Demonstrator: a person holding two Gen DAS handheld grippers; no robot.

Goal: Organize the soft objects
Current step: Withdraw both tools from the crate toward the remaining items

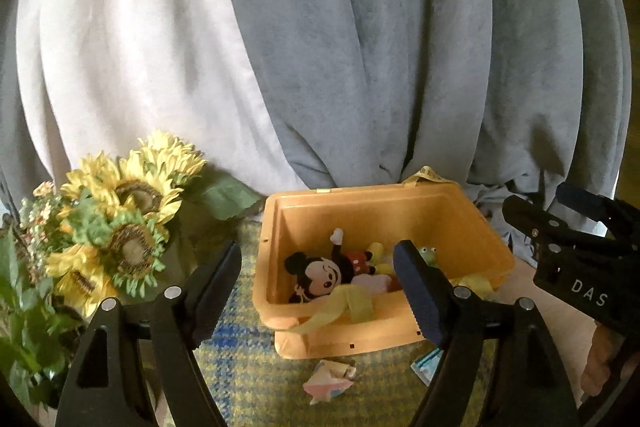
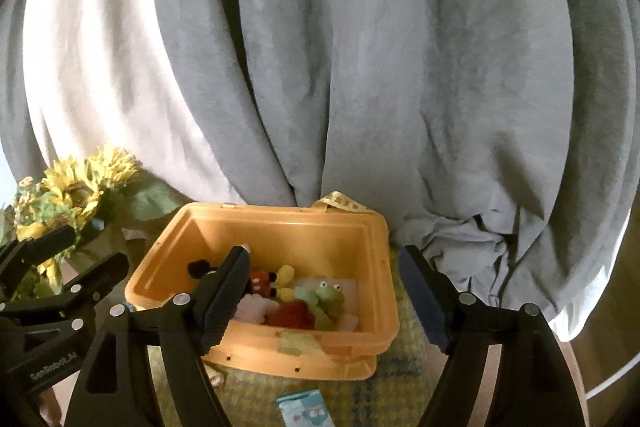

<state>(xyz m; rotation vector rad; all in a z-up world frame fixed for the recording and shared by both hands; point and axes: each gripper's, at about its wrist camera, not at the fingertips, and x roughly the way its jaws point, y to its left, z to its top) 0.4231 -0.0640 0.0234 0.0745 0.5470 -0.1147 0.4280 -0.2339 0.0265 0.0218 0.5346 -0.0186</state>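
- On the checked mat [image 1: 256,383], against the grey curtain [image 1: 400,47] at its far edge, an orange bin [image 1: 472,227] is seen with the soft toys already gathered inside: a mouse plush [image 1: 320,273] along the bin's left side, a green frog plush [image 2: 330,297] toward its right, with red, pink and yellow pieces between them.
- The left gripper [image 1: 318,287] is held with its jaws well apart and nothing between the pads; the mouse plush is merely framed in the gap, not touched.
- The right gripper [image 2: 326,293] is likewise spread wide and empty, the frog plush showing between its fingers from above and behind the bin's near wall.
- Two small items are left outside the bin on the mat near its front wall — a pink-and-white folded piece [image 1: 330,379] and a blue-and-white packet [image 2: 302,409]; whether either is soft cannot be told for sure at this sharpness.
- The coming move is judged to turn on this: both strays lie below and nearer than the fingertips, the pink piece under the left gripper, the packet under the right, so each would be reached by a downward dip.
- Artificial sunflowers [image 1: 124,219] stand at the mat's left edge — well clear of the bin.
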